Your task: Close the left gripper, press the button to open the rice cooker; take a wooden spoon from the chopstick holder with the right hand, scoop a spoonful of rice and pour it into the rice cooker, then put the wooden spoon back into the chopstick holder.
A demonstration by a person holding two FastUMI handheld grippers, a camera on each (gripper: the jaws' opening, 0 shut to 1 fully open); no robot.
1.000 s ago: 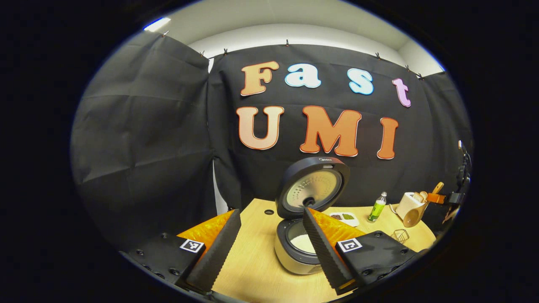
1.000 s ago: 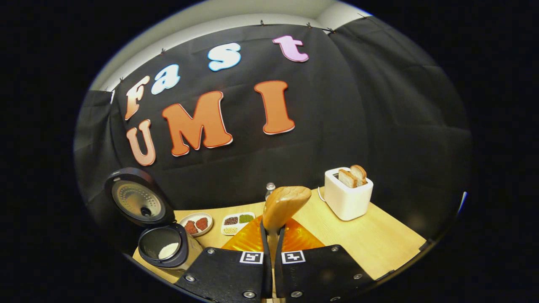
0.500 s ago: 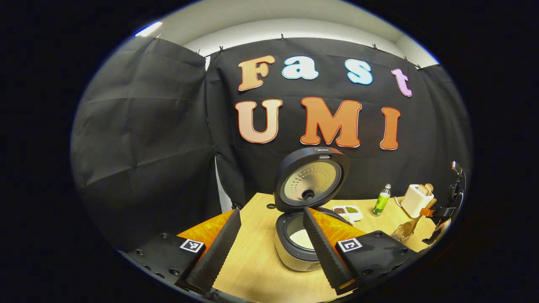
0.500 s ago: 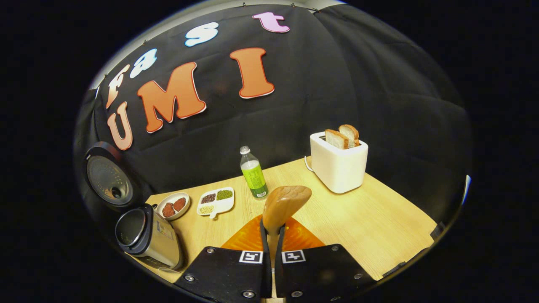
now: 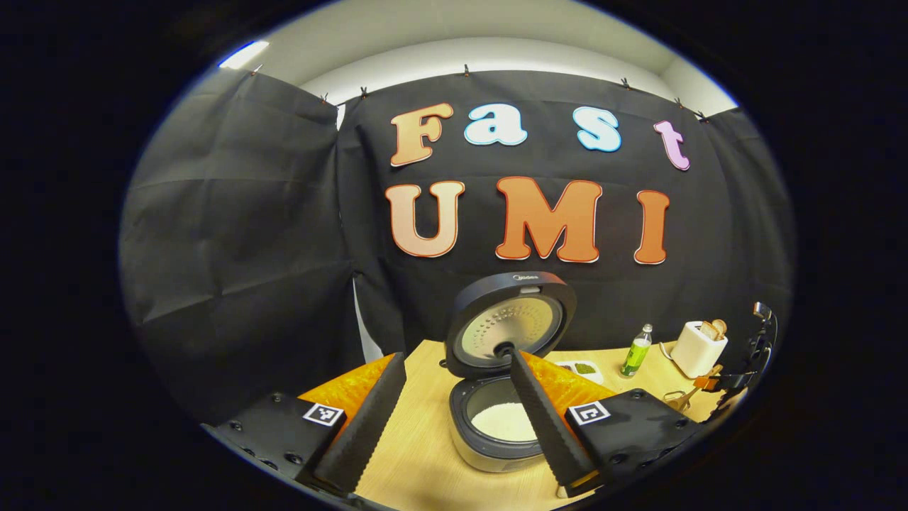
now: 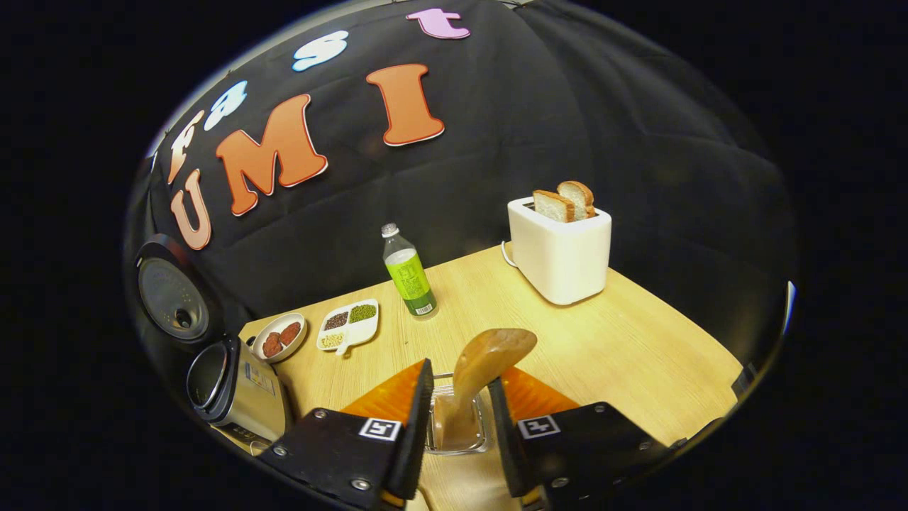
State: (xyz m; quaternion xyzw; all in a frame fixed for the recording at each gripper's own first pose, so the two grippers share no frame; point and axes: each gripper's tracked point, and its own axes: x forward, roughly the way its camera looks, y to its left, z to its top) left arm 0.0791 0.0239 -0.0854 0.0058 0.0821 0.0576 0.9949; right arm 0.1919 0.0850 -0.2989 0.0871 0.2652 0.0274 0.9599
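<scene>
Right tool (image 6: 457, 426) now spread, wooden spoon (image 6: 482, 369) released into chopstick holder (image 6: 457, 426) (left tool (image 5: 454, 419) spread)

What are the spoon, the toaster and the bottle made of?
The spoon looks like wood: warm brown, with a smooth, slightly shiny finish. The toaster is plain matte white with rounded corners, probably plastic, though painted metal is possible. The bottle is see-through above its green label, with a pale cap, so likely clear plastic; glass can't be ruled out.
</scene>
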